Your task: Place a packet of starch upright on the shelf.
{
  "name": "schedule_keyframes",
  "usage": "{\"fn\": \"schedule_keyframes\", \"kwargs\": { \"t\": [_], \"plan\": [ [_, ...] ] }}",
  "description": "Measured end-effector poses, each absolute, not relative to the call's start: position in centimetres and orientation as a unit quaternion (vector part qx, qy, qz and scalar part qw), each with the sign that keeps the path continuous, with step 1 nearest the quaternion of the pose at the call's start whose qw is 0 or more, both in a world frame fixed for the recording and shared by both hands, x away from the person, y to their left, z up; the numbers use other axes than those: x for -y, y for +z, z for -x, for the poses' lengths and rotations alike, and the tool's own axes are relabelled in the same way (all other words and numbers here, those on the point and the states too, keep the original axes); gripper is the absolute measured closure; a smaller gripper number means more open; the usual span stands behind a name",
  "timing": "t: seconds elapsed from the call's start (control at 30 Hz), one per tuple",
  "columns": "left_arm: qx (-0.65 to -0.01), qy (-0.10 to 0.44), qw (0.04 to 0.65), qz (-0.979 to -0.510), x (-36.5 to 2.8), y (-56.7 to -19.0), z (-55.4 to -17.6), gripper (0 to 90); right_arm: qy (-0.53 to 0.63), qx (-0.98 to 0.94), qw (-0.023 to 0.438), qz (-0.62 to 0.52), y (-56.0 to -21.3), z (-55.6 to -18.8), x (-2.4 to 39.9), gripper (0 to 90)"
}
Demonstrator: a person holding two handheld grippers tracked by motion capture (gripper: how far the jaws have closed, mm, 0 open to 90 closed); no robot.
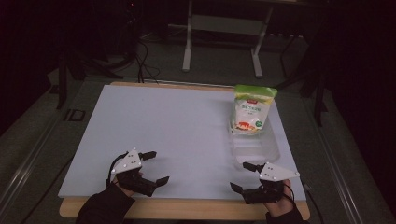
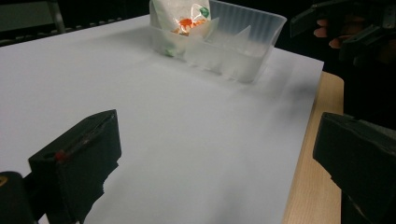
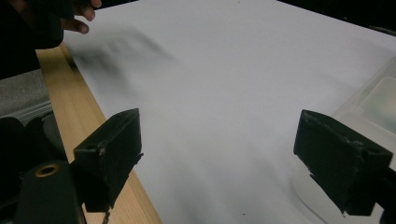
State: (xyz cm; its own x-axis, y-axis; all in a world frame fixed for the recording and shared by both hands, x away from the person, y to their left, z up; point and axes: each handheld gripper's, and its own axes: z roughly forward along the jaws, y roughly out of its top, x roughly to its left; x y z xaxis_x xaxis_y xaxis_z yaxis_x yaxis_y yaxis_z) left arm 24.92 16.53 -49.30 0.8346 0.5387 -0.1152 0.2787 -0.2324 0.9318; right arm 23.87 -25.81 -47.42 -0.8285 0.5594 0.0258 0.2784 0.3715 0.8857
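Grippers nearest, at the table's (image 1: 140, 207) front edge: left gripper (image 1: 156, 167) low on the white sheet (image 1: 177, 126), jaws spread, empty; right gripper (image 1: 244, 176) likewise released, gripping nothing. Farther back right, clear plastic bin (image 1: 254, 144), with snack bag (image 1: 252, 109) upright inside its far end.

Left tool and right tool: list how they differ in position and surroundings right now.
The left tool sits near the table's front-left corner, far from the clear plastic tray; the right tool sits front-right, just short of that tray. The left tool points toward the right, the right tool toward the left. Both are open, empty, and held low over the white surface near the wooden edge.
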Motion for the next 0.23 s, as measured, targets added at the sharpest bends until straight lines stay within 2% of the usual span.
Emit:
{"fn": "schedule_keyframes", "kwargs": {
  "t": [0.2, 0.23],
  "plan": [
    [-0.265, 0.115, 0.559, -0.777, -16.44, -49.51, -24.95, 1.5, 0.499, -0.815, 0.135, -0.262, -47.41, -23.95, 25.93, 17.3],
    [-0.265, 0.115, 0.559, -0.777, -16.42, -49.51, -24.95, 1.5, 0.498, -0.816, 0.133, -0.262, -47.35, -23.91, 25.89, 20.6]
  ]
}}
